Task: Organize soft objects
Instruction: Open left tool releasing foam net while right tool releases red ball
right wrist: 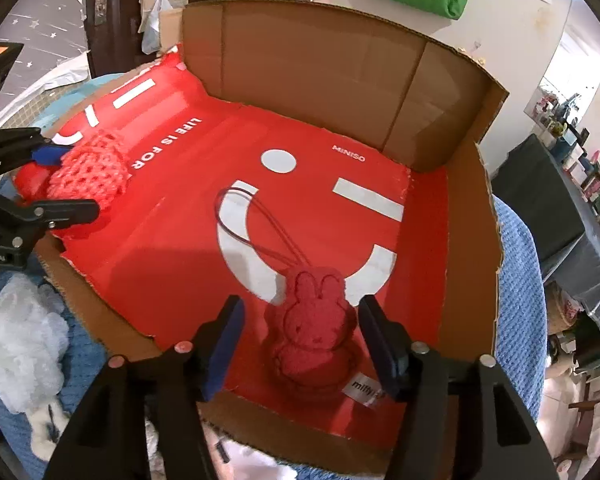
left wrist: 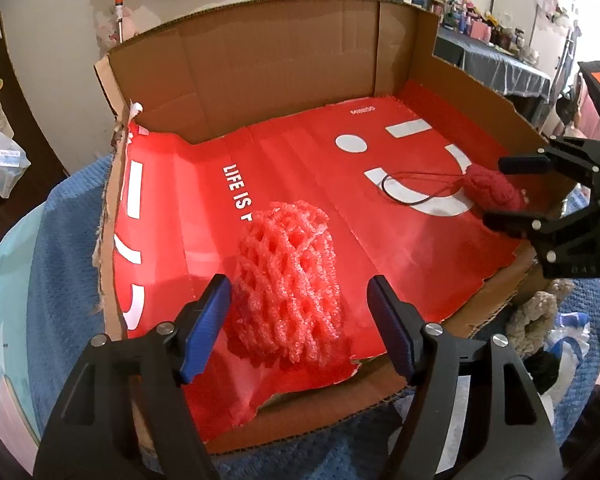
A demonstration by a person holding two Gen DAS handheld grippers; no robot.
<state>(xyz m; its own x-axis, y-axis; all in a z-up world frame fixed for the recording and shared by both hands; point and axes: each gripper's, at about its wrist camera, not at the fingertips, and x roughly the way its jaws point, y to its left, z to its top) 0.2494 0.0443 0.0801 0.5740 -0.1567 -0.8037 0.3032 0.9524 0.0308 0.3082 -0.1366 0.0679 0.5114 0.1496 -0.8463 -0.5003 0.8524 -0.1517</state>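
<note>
The left hand-held gripper (left wrist: 300, 296) points down into the near left part of a cardboard box (left wrist: 284, 60), its blue-padded fingers apart on either side of a pink foam net (left wrist: 288, 284). The left pad lies right at the net's edge; whether it touches I cannot tell, and the right pad stands clear. The net rests on the red printed sheet (left wrist: 300, 184) lining the box floor.

The right hand-held gripper (right wrist: 300, 332) also stands apart, straddling a red rabbit plush (right wrist: 316, 320) without pressing it. The plush lies flat at the near right of the sheet, a white label at its near end, and its thin loop cord (right wrist: 236, 216) trails toward the far side. Beyond the box's near edge, white stuffing (right wrist: 16, 340) lies on a blue blanket (right wrist: 516, 280).
</note>
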